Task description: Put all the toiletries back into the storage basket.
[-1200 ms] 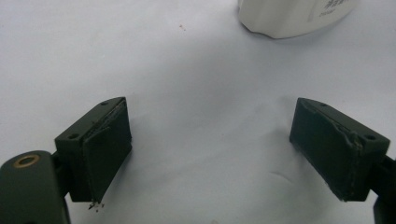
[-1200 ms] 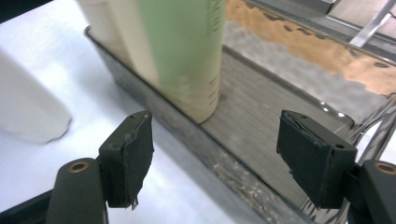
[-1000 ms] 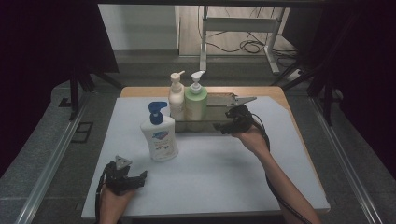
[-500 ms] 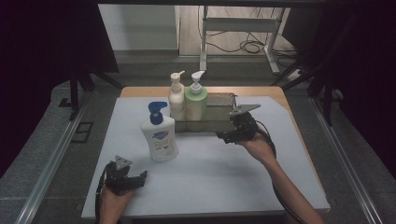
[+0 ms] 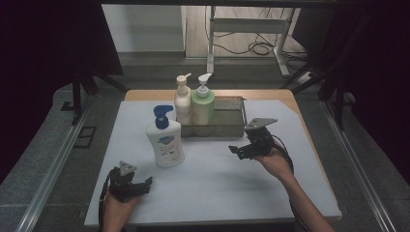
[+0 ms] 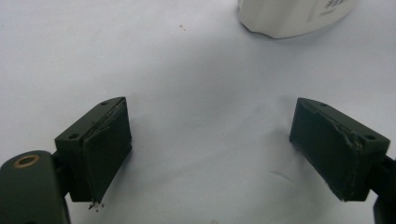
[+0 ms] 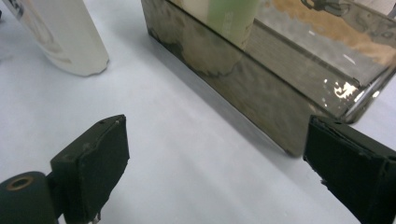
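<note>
The right claw (image 5: 238,151) is hovering just in front of the metal tray (image 5: 227,126) on the desk (image 5: 217,183), jaws having just been opening wide (nothing between them). The left claw (image 5: 145,183) is resting open and empty, near the blue-capped bottle (image 5: 165,140).

white bottle (image 5: 166,143) with blue pump, green bottle (image 5: 202,107), cream bottle (image 5: 183,102), grey steel tray (image 5: 227,126), white mat (image 5: 217,174)

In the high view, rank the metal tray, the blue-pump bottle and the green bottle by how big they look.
1. metal tray
2. blue-pump bottle, though it stands nearer the camera
3. green bottle, partly hidden inside the tray
</note>
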